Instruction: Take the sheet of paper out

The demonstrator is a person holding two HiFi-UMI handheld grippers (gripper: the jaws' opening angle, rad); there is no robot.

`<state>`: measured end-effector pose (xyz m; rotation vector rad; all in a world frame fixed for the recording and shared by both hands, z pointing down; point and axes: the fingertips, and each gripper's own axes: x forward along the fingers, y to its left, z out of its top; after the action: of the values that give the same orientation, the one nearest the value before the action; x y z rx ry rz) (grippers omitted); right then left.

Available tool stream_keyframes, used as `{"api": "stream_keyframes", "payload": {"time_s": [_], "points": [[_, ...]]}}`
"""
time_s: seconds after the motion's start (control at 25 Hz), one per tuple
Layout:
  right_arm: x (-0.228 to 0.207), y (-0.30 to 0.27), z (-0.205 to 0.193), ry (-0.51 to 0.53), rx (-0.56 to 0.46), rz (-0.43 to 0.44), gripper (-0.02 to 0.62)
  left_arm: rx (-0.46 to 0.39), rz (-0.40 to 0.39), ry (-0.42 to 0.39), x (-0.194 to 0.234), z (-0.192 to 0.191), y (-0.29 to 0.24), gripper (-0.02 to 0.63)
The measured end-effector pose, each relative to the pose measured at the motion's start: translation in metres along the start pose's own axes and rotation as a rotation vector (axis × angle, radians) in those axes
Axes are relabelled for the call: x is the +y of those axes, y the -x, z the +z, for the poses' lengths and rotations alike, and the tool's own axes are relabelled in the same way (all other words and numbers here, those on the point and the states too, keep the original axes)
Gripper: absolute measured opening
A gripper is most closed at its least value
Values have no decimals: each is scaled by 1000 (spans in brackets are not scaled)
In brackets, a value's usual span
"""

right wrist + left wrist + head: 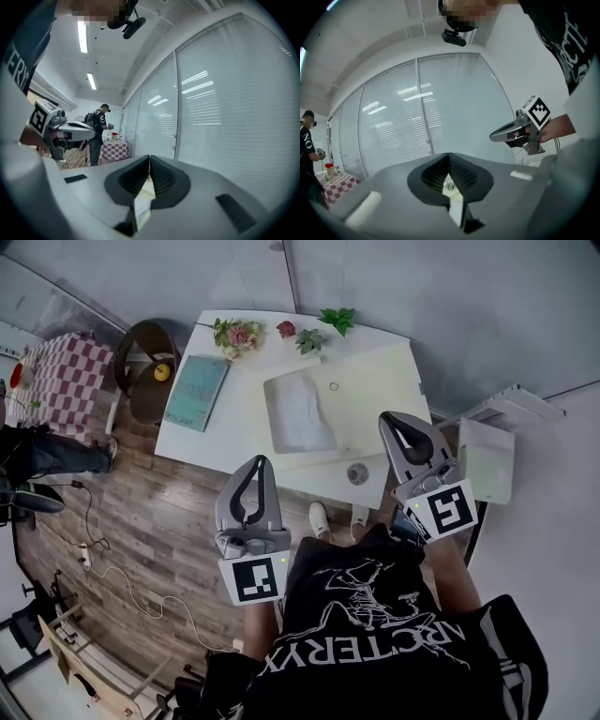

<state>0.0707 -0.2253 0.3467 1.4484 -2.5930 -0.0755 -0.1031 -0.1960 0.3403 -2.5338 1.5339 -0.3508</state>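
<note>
We held two claws, left claw (260, 461) and right claw (388, 418), both closed and empty. One sheet of paper (302, 413) lay in one cream folder (375, 395) on the surface (211, 442), upper centre, seen only from the head view; both claw views faced blinds (220, 93).

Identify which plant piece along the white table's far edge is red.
The small red flower, between the pale mixed bouquet to its left and a green leafy sprig to its right; the other pieces are green or pale pink.
</note>
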Motion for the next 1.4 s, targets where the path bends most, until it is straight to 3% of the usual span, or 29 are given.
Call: {"api": "stream_keyframes", "payload": {"time_s": [0.16,0.32,0.36,0.44,0.64,0.8,1.0,1.2,1.4], "points": [[-10,-15,-9,-93,13,82,14,9,37,2,-2,4,-5,12],[-23,-47,-45,-304,72,210,26,37,77,14,-1,1,-1,12],[-26,-59,-62,-382,100,243,93,47,89,18,1,0,3,12],[-30,-86,-100,-569,172,314,287,73,113,14,5,-5,10,12],[-15,-145,-211,-1171,386,452,370,122,174,13,12,-12,30,12],[4,-176,-283,-1458,508,428,425,185,212,-6,12,-19,49,12],[26,-197,-319,-1623,567,424,446,240,297,-3,21,-28,82,12],[35,-207,-342,-1655,607,409,445,275,337,-8,23,-36,104,12],[48,-220,-346,-1693,609,473,445,291,335,2,19,-41,106,12]]}}
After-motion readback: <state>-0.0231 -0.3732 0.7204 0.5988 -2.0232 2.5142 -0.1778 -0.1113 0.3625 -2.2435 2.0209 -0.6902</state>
